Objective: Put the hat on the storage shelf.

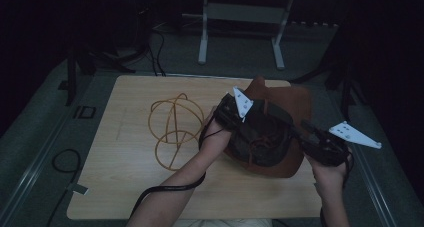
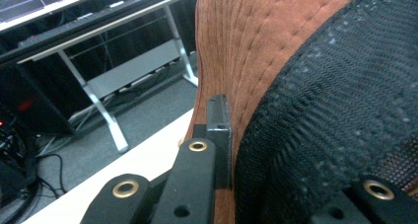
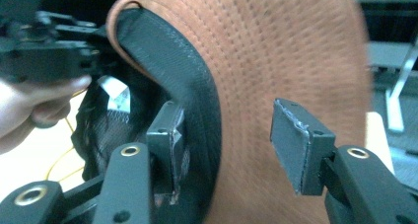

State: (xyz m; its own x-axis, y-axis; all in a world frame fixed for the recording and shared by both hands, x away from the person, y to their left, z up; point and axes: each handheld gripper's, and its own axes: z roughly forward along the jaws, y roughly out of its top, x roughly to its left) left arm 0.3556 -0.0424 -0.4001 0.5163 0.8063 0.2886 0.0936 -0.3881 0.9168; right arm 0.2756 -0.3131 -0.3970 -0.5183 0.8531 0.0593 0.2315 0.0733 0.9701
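Note:
A brown felt hat with a black mesh lining lies crown-down at the right of the wooden table. My left gripper reaches in from the left and is shut on the hat's edge. In the left gripper view one jaw presses the brown brim and the mesh covers the other. My right gripper is at the hat's right side. In the right gripper view its jaws stand open astride the brim, one pad against the black inner band, the other clear of the felt.
A yellow wire frame of hoops lies on the table left of the hat. Beyond the far edge stands a white-legged desk frame. Cables lie on the floor at the left. My left gripper's cable trails over the near edge.

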